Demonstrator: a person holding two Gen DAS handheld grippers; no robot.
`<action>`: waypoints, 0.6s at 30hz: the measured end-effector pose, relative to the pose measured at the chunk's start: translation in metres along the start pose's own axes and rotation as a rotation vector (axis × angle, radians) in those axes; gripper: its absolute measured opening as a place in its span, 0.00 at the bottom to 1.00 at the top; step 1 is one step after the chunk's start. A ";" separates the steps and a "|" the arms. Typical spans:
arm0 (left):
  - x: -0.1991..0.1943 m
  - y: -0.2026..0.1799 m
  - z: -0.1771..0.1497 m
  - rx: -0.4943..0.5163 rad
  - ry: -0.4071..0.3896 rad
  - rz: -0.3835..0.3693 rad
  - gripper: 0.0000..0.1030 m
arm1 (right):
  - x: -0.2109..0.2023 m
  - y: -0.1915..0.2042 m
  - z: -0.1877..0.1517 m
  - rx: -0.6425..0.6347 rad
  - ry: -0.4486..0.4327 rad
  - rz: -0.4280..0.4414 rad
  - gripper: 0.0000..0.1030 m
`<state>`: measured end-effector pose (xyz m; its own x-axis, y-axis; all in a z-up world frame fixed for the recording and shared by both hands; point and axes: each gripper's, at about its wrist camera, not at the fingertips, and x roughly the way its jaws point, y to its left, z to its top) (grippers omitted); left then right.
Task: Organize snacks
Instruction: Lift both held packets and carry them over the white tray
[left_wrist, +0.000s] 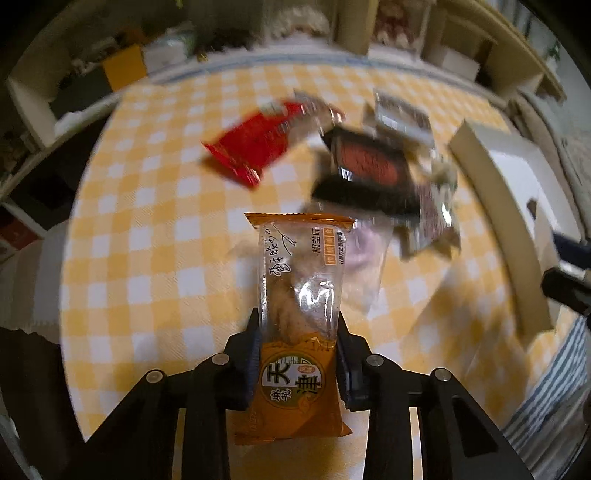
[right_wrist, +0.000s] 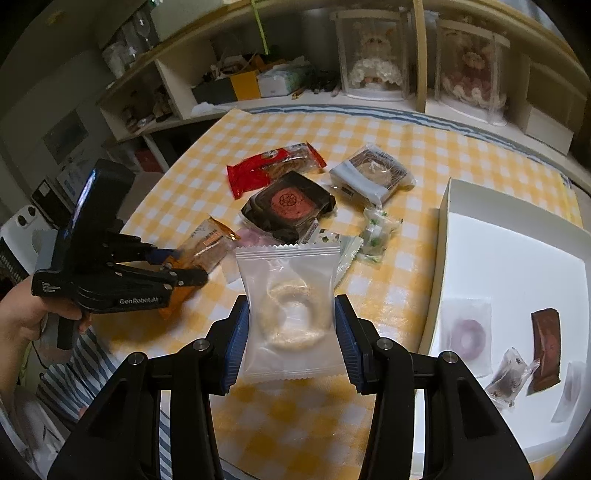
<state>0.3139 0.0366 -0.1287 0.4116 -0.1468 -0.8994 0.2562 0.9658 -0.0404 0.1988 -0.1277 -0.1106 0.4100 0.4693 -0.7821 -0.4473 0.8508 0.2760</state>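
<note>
My left gripper (left_wrist: 297, 332) is shut on an orange snack packet (left_wrist: 299, 295) and holds it above the yellow-checked table (left_wrist: 147, 221). It also shows in the right wrist view (right_wrist: 192, 266), at the left, with the orange packet (right_wrist: 210, 243). My right gripper (right_wrist: 291, 325) is shut on a clear packet with a white ring snack (right_wrist: 290, 314), held above the table. A red packet (right_wrist: 273, 168), a dark packet with a red round label (right_wrist: 290, 206) and a grey-white packet (right_wrist: 373, 173) lie in the table's middle. A white box (right_wrist: 517, 258) stands at the right.
The box holds a purple ring packet (right_wrist: 469, 332), a brown bar (right_wrist: 546, 347) and small clear packets (right_wrist: 508, 376). Small clear green-dotted sweets (right_wrist: 376, 232) lie near the box. Shelves (right_wrist: 258, 74) with clutter and doll cases stand behind the table.
</note>
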 end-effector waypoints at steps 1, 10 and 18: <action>-0.006 0.001 0.001 -0.015 -0.021 -0.004 0.32 | -0.001 -0.001 0.001 0.003 -0.005 0.001 0.45; -0.069 -0.016 0.002 -0.082 -0.235 -0.047 0.32 | -0.025 -0.016 0.014 0.019 -0.081 -0.020 0.45; -0.105 -0.058 0.000 -0.068 -0.337 -0.152 0.32 | -0.073 -0.059 0.022 0.104 -0.169 -0.064 0.45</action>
<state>0.2556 -0.0045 -0.0320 0.6411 -0.3410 -0.6875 0.2823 0.9378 -0.2019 0.2127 -0.2074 -0.0577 0.5662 0.4391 -0.6976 -0.3354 0.8958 0.2916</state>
